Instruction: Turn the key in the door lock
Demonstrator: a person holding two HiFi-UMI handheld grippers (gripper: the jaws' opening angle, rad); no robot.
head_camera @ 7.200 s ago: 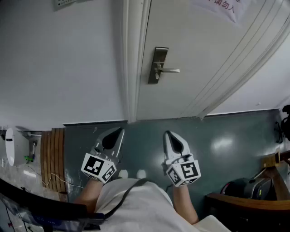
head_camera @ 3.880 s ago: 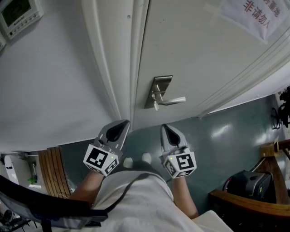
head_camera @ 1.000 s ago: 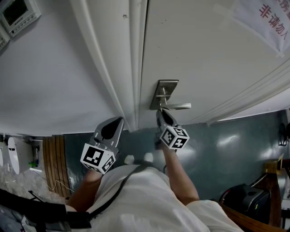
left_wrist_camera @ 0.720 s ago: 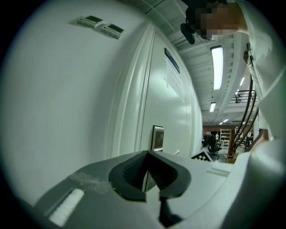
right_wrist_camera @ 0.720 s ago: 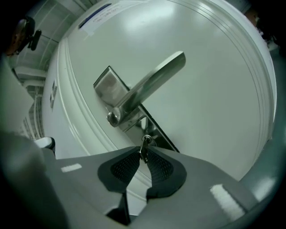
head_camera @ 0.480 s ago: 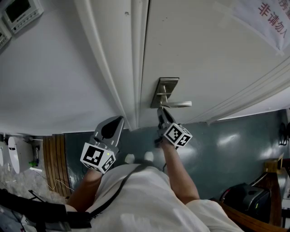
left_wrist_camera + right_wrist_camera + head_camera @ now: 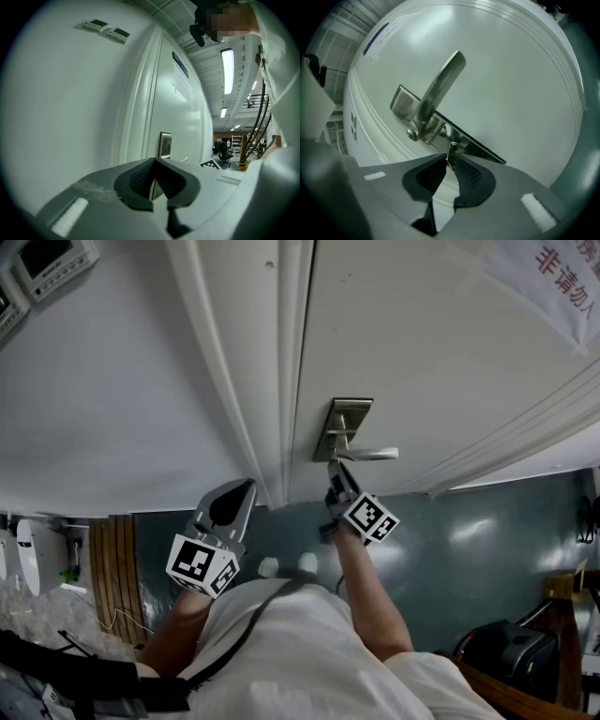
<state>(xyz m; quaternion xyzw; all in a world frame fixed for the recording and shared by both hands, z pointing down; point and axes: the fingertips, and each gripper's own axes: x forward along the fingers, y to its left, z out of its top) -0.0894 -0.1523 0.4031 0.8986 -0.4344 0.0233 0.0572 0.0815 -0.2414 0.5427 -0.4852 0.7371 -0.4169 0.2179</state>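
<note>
A steel lock plate (image 7: 340, 429) with a lever handle (image 7: 372, 455) sits on the white door (image 7: 422, 352). My right gripper (image 7: 335, 472) reaches level to the bottom of the plate. In the right gripper view its pads are shut on a small metal key (image 7: 451, 152) that sticks out of the lock plate (image 7: 474, 143) below the lever handle (image 7: 439, 86); the right gripper (image 7: 449, 157) is rolled sideways. My left gripper (image 7: 243, 491) hangs by the door frame, apart from the lock, with its tips (image 7: 153, 161) together and nothing held.
The white door frame (image 7: 281, 371) runs left of the lock. Wall control panels (image 7: 52, 261) are at the upper left and a paper notice (image 7: 562, 277) is on the door. A wooden slatted panel (image 7: 112, 554) and a dark bag (image 7: 506, 652) stand on the green floor.
The right gripper has rolled about its own axis while staying on the key; its marker cube shows a different tilt. The left gripper has not moved.
</note>
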